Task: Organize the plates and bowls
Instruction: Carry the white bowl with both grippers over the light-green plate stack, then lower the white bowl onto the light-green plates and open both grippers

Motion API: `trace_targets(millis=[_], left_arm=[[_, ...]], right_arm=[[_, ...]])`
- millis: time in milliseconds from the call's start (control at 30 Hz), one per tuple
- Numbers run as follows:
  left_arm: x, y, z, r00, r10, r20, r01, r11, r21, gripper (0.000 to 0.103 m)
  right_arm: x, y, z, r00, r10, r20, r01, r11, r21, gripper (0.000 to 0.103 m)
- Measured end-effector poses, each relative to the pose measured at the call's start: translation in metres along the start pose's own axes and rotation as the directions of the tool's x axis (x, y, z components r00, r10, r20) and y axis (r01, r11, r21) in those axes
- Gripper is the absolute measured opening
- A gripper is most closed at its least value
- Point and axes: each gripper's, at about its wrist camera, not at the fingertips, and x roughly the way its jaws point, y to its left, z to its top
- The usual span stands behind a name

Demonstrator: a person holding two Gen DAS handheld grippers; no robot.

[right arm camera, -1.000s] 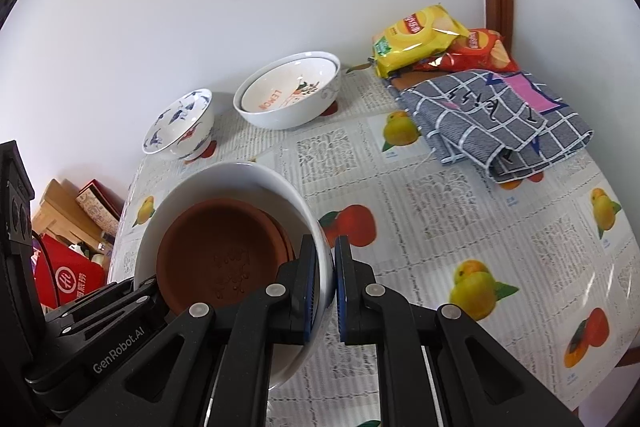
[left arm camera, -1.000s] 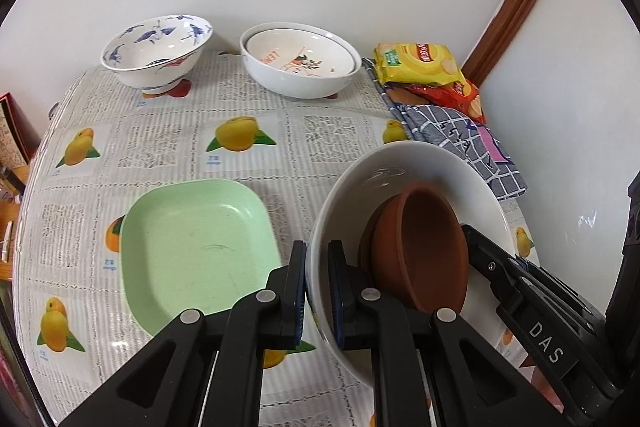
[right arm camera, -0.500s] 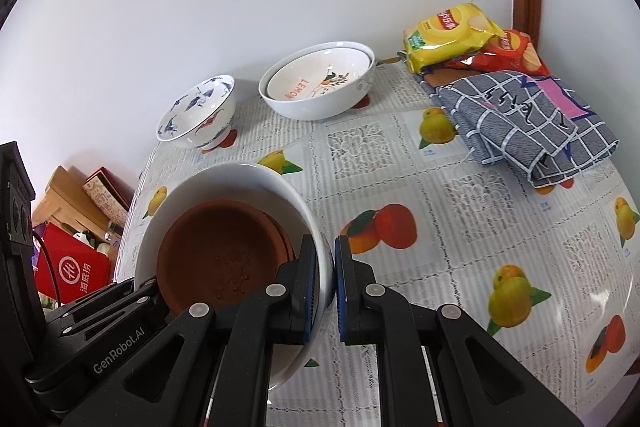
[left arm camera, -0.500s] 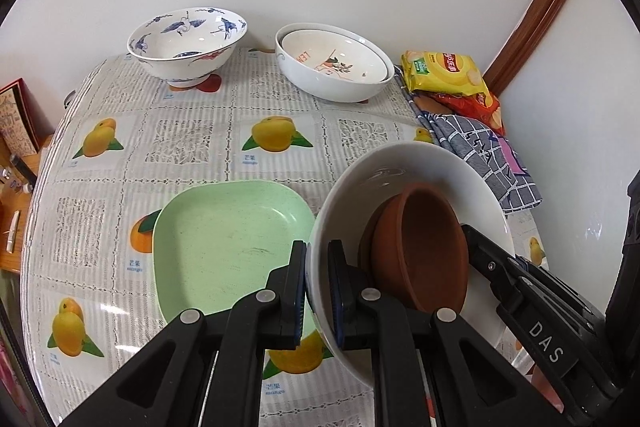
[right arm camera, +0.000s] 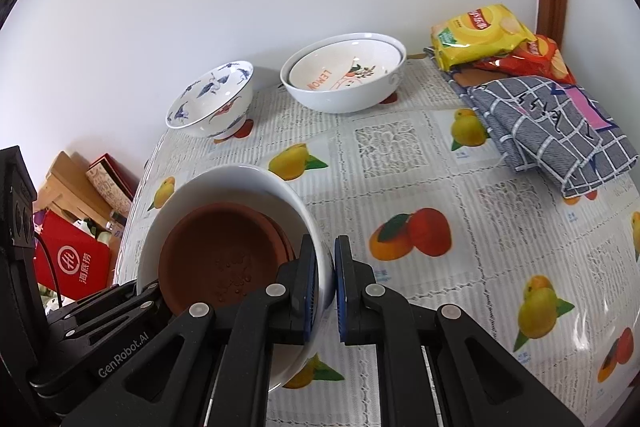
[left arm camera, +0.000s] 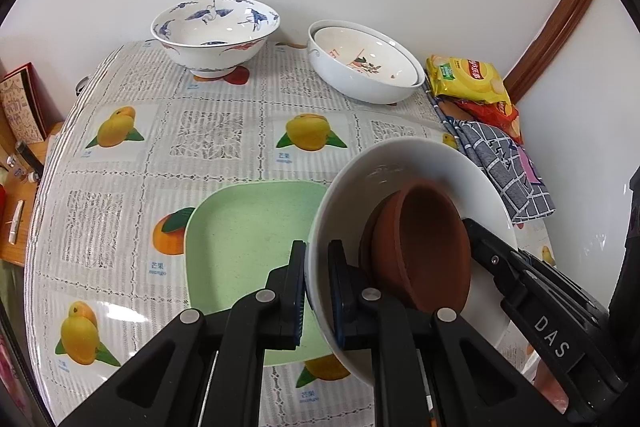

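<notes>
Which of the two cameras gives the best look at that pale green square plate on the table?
The left wrist view. There the pale green square plate lies mostly in sight on the fruit-print tablecloth, just behind the left claw. In the right wrist view the plate does not appear at all.

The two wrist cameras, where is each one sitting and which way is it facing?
Left wrist: on the left tongs, facing forward over the green plate; its fingers clamp the white bowl; the right tongs show at right.
Right wrist: on the right tongs, clamping the bowl's opposite rim; the left tongs show at lower left.
Shared: the white bowl, brown dishes, far bowls, snacks.
</notes>
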Motion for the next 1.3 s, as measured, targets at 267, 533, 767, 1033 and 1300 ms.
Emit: trace_targets(millis=[267, 533, 767, 1033, 1300], left_arm=[[0.007, 0.02, 0.004, 1.0, 0.016, -0.008, -0.016, 1.0, -0.026, 0.011], [0.019, 0.039, 0.005, 0.999, 0.032, -0.028, -0.034, 0.998, -0.052, 0.011], [0.036, 0.056, 0.002, 0.997, 0.051, -0.06, -0.055, 0.996, -0.072, 0.011], [0.052, 0.067, -0.004, 0.995, 0.063, -0.073, -0.068, 0.995, -0.075, 0.011], [0.053, 0.067, -0.003, 0.996, 0.064, -0.064, -0.068, 0.995, -0.069, 0.012]], right_arm=[[0.019, 0.015, 0.003, 1.0, 0.013, -0.023, -0.013, 1.0, -0.018, 0.009], [0.04, 0.026, 0.004, 0.998, 0.03, -0.059, -0.032, 0.999, -0.037, 0.009], [0.064, 0.032, -0.002, 0.994, 0.042, -0.102, -0.047, 0.998, -0.043, 0.009], [0.089, 0.034, -0.013, 0.99, 0.049, -0.135, -0.057, 0.997, -0.056, 0.009], [0.088, 0.033, -0.014, 0.989, 0.067, -0.132, -0.077, 0.994, -0.073, 0.01]])
